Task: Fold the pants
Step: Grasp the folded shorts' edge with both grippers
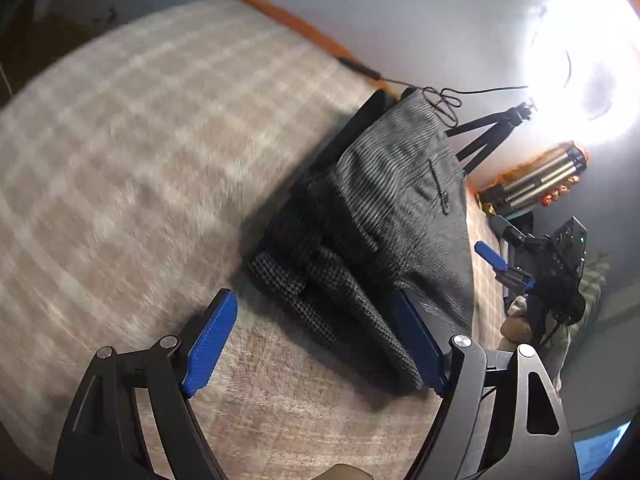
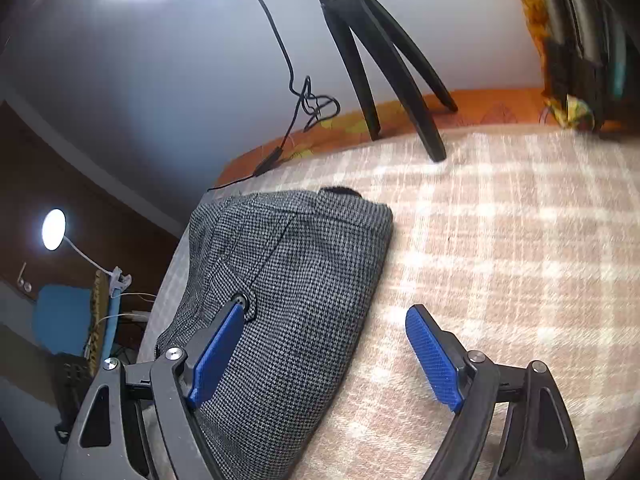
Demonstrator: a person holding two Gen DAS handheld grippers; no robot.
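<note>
While both grippers gape, one folded pants on blanket.

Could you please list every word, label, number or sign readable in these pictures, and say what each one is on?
None can be read.
Right gripper: pale marks on its black body in the left wrist view, too small and blurred to read.
Pants: no tag or label shows, only a button.
Blanket: checked pattern, no text.
Tripod: no marking visible.
</note>
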